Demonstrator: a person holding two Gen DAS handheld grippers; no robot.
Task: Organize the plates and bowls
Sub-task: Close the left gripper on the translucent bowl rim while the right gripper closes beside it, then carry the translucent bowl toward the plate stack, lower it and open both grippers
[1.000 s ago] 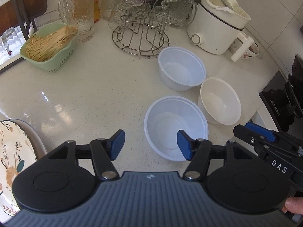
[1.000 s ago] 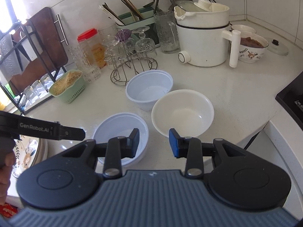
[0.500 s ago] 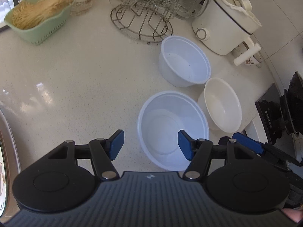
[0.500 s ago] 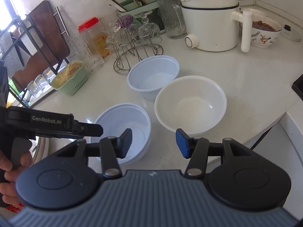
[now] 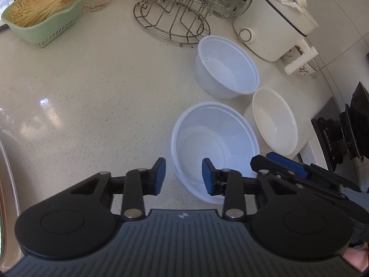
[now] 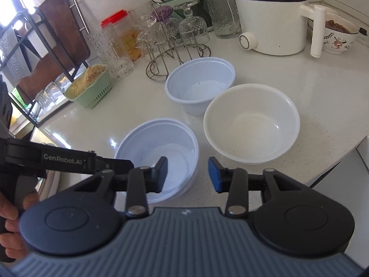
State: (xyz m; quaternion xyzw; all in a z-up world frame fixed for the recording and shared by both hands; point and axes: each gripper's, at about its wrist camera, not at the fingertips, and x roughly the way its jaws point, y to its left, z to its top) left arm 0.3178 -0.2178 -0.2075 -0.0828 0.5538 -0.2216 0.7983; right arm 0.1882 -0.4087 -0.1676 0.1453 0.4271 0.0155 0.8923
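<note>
- The nearest bowl (image 5: 214, 147) is pale bluish-white plastic with a stepped rim. It stands upright and empty on my speckled counter.
- The cream bowl (image 6: 251, 122) is smooth and rounder. It stands upright and empty, just beside the nearest bowl.
- The far bowl (image 6: 199, 83) is bluish-white plastic too, deeper, upright, with a few dark specks inside. It sits behind the other two, close against the cream bowl.
</note>
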